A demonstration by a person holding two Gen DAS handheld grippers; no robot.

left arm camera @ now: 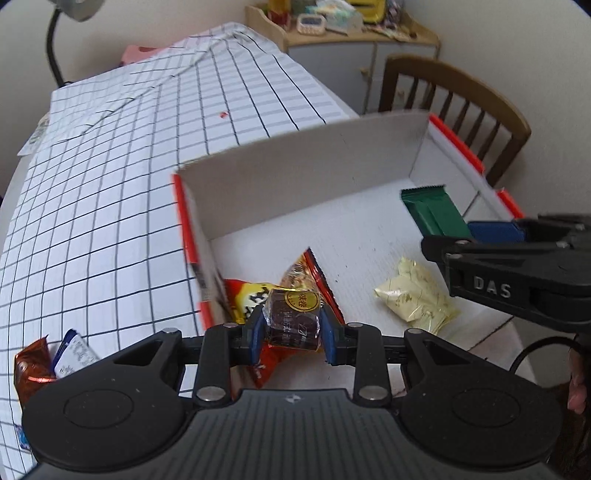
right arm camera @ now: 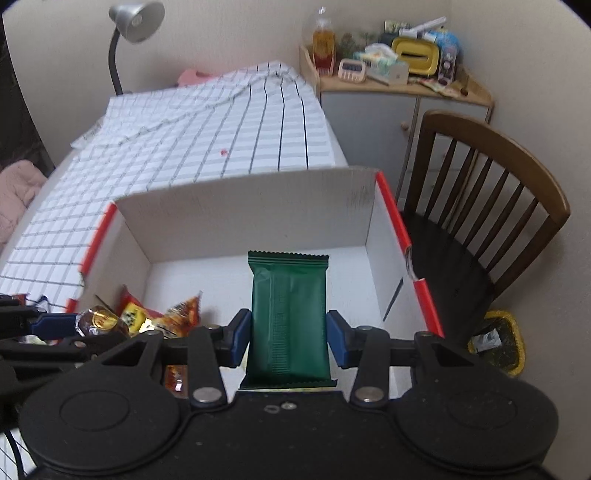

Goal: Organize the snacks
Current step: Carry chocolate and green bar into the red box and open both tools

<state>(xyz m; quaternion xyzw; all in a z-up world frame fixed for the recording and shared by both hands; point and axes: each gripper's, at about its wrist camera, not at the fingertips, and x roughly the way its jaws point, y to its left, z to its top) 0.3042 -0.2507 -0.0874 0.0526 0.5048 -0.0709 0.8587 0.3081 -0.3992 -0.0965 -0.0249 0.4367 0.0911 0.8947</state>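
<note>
My left gripper [left arm camera: 292, 328] is shut on a small dark brown wrapped snack [left arm camera: 291, 319] with a gold round label, held over the near left part of a white cardboard box with red edges [left arm camera: 295, 173]. My right gripper [right arm camera: 289, 338] is shut on a long green snack packet [right arm camera: 289, 314], held over the box's [right arm camera: 240, 206] floor. In the left wrist view the green packet [left arm camera: 432, 212] and right gripper [left arm camera: 491, 232] show at the right. Red-orange packets [left arm camera: 310, 273] and a pale yellow packet [left arm camera: 413, 295] lie inside the box.
The box stands on a table with a white grid cloth [left arm camera: 147, 147]. An orange packet [left arm camera: 31, 365] and a blue-white packet [left arm camera: 74, 354] lie on the cloth left of the box. A wooden chair [right arm camera: 480, 206] stands to the right. A cabinet with clutter [right arm camera: 399, 74] and a lamp [right arm camera: 133, 26] stand behind.
</note>
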